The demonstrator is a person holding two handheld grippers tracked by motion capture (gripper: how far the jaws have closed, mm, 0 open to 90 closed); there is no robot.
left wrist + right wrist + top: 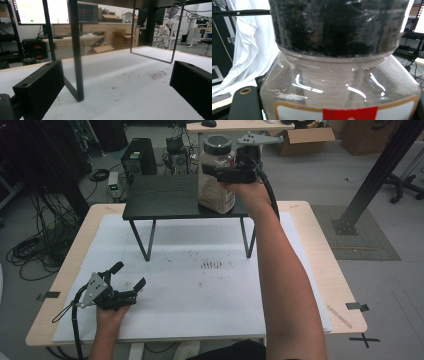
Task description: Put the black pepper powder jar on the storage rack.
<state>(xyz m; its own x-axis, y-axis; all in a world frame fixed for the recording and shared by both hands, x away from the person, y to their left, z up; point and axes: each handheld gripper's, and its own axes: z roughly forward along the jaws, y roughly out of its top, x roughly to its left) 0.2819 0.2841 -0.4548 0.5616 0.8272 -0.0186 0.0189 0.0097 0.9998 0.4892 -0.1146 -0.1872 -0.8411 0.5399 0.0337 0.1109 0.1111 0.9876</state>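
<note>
A white sheet [200, 290] covers the wooden table [320, 250]. On it stands a small black stand [170, 197]; at the stand's right front edge the clear jar [216, 175] is pinched at the neck by the right gripper [222, 172]. The right gripper view shows its black lid [337, 25] and red label. The left gripper [127, 277], in front of the stand, is spread open.

Glossy clear plastic jar [216, 180] with ribbed black lid [217, 144]; matt black stand [170, 197] on pale wood table [320, 250].

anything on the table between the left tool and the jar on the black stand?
High view: mostly bare white sheet with a patch of dark marks, plus the black stand's legs. The left tool rests open; the jar sits between the right tool's jaws.
</note>
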